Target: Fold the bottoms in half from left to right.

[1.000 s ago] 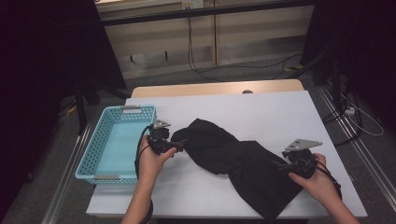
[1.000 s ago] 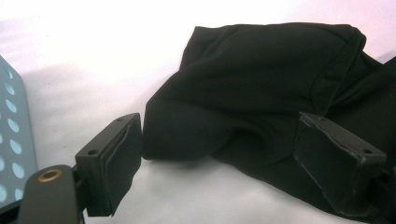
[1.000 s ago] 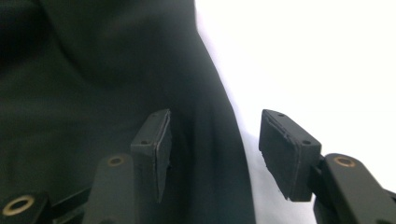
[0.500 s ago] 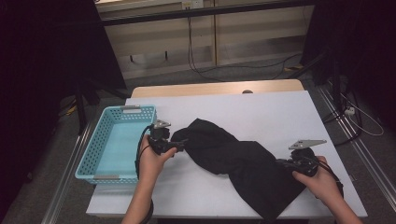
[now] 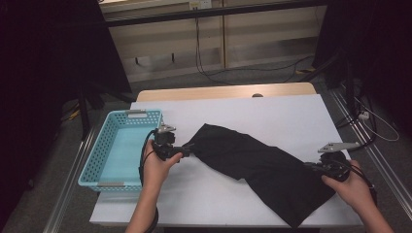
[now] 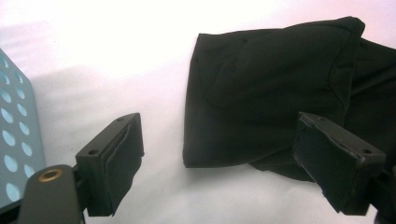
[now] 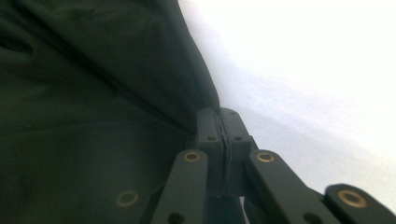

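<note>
We see the black cloth (image 5: 262, 170) lying diagonally across the white surface (image 5: 291, 116), our right tool (image 5: 315, 167) pinching its four-o'clock edge thinly, so it may slip free, while our left tool (image 5: 188, 148) gapes unclamped at nine o'clock beside the basket (image 5: 104, 160).

Dim surroundings, overexposed glaring tabletop

A black cloth (image 5: 262, 167) lies slantwise across the white tabletop (image 5: 272, 111), from the middle toward the near right corner. The left gripper (image 5: 187, 149) sits at the cloth's upper left end, just beside a light blue basket (image 5: 104, 160). The right gripper (image 5: 311, 167), having just been closing, meets the cloth's right edge. Behind the tabletop, cables (image 5: 209, 63) trail over the floor.
</note>
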Demonstrator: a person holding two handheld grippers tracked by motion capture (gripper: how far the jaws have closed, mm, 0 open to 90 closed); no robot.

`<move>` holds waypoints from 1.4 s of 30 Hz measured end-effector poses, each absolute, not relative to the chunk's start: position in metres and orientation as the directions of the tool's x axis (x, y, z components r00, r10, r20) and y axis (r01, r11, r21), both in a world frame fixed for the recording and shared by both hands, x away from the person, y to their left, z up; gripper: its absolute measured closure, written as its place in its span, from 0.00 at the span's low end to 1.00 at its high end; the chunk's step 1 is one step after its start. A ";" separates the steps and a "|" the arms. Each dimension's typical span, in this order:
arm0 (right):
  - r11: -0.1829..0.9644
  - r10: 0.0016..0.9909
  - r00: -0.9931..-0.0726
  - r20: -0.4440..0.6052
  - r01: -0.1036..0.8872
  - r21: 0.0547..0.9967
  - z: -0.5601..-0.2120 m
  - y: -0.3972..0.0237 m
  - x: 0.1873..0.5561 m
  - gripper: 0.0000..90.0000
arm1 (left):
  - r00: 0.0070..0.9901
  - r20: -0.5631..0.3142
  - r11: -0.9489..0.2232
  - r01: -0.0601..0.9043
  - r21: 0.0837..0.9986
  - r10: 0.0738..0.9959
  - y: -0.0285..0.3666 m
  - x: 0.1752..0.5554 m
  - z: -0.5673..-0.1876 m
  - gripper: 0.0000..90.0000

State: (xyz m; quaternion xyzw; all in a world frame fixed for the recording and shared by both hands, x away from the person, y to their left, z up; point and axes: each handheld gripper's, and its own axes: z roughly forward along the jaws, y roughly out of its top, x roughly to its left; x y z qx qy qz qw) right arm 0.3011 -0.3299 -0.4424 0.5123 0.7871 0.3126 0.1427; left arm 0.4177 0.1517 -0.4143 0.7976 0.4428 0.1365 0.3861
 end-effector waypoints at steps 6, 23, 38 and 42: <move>0.297 0.916 -0.401 0.019 0.710 0.638 -0.440 -0.330 0.308 0.99 | 0.573 -0.119 -0.317 0.601 0.733 0.811 0.152 0.418 -0.415 0.19; 0.278 0.896 -0.442 0.044 0.634 0.721 -0.436 -0.304 0.309 0.52 | 0.608 -0.188 -0.334 0.639 0.693 0.772 0.143 0.419 -0.431 0.63; 0.339 0.793 -0.602 0.097 0.568 0.750 -0.430 -0.248 0.292 0.46 | 0.573 -0.205 -0.311 0.671 0.673 0.794 0.147 0.429 -0.428 0.99; 0.372 0.755 -0.649 0.097 0.545 0.751 -0.432 -0.231 0.287 0.54 | 0.553 -0.172 -0.304 0.661 0.686 0.815 0.151 0.440 -0.419 0.99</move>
